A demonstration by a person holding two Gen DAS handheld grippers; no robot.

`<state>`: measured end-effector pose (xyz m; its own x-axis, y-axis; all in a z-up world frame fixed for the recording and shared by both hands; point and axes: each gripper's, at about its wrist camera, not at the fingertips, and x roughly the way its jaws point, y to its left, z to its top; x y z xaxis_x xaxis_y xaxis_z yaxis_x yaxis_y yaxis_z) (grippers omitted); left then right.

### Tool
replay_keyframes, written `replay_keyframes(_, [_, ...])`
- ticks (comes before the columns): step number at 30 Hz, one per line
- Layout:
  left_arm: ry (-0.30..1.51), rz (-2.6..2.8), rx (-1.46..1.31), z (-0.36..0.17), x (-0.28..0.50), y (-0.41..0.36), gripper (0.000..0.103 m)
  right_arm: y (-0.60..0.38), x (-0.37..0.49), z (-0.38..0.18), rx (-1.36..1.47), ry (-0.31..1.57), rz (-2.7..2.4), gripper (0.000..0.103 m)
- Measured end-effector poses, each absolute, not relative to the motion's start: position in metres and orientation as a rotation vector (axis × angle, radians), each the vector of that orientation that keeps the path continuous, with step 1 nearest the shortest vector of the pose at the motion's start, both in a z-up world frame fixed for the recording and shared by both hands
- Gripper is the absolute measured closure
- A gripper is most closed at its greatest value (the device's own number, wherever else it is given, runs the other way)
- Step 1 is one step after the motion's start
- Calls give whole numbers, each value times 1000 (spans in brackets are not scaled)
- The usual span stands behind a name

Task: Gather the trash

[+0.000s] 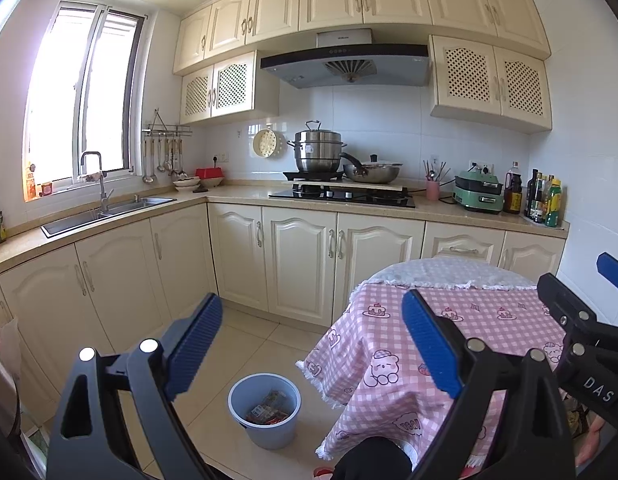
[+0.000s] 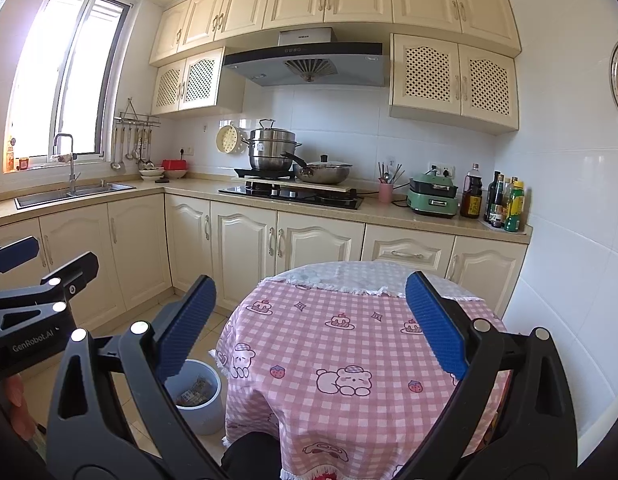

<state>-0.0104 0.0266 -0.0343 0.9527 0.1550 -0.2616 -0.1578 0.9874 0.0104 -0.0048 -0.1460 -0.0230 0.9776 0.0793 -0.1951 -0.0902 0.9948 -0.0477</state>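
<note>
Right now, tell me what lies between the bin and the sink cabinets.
Only bare floor tile separates the blue bin from the sink cabinets; the left wrist view shows it best.

The left gripper (image 1: 313,344) hangs above the floor (image 1: 245,344), fingers (image 1: 195,344) spread wide, nothing between them; below stands a blue bin (image 1: 265,428) with wrappers (image 1: 269,410) inside, just beside a table's pink cloth (image 1: 389,360); the right gripper (image 1: 581,320) shows at right.

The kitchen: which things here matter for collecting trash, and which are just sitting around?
For the job:
- bin on the floor, wrappers already inside
- left gripper, open
- right gripper, open
- table, nothing on its cloth

Just there:
- pots
- sink
- bottles
- green cooker
</note>
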Motion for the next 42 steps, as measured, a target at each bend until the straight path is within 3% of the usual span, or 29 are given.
replay_keyframes(42, [291,156,10,-44,-5,20,14,-143,0,-30,-57,217,94,9])
